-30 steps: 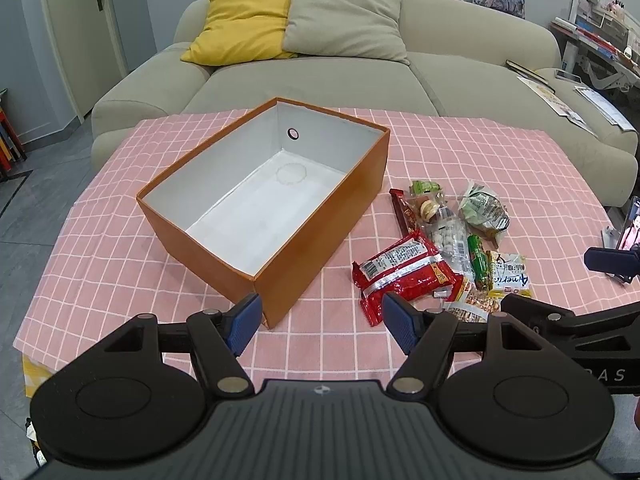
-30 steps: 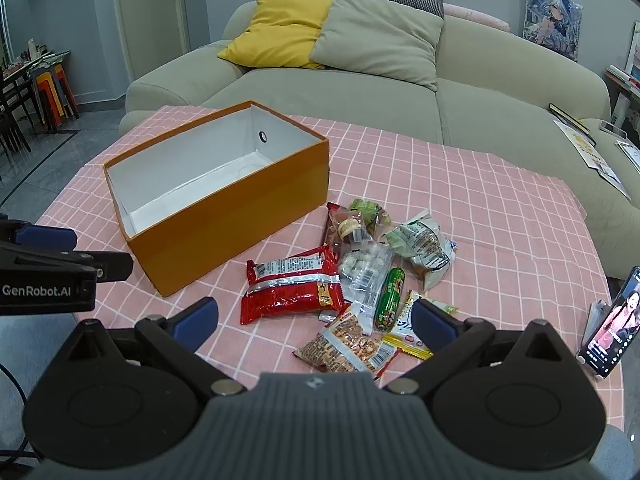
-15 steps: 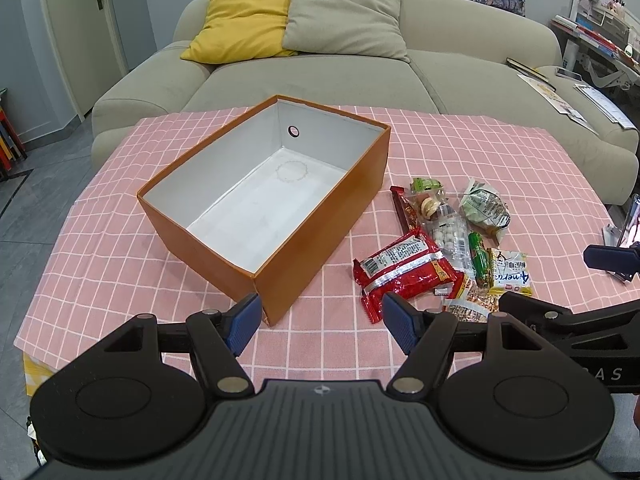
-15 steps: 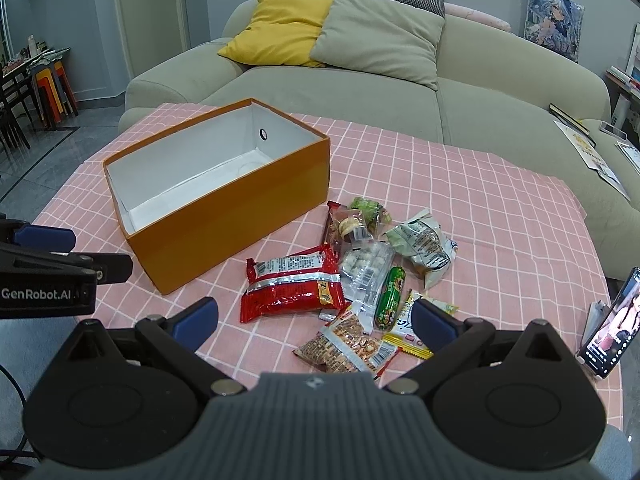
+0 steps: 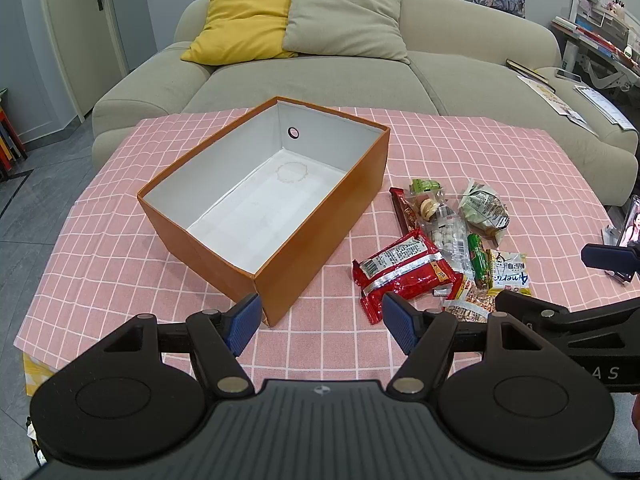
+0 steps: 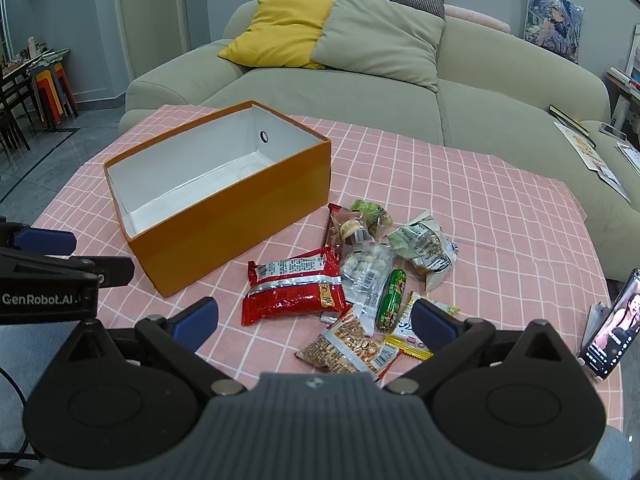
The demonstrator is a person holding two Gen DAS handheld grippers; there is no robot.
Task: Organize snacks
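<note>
An empty orange box (image 5: 320,236) with a white inside (image 6: 224,216) stands on the pink checked tablecloth (image 5: 460,152). To its right lies a pile of snack packs: a red pack (image 5: 404,272) (image 6: 294,290), a green stick (image 6: 392,300), a clear pack of white sweets (image 6: 366,272), a green-white bag (image 6: 424,244) and a brown nut pack (image 6: 348,350). My left gripper (image 5: 320,322) is open and empty above the box's near corner. My right gripper (image 6: 314,320) is open and empty above the near edge of the pile.
A beige sofa (image 5: 360,68) with a yellow cushion (image 5: 240,24) and a grey one stands behind the table. A phone on a stand (image 6: 612,332) sits at the table's right edge. The table's front edge is close below both grippers.
Both grippers have drifted slightly back from the table; the box and snacks have not moved. Both stay open.
</note>
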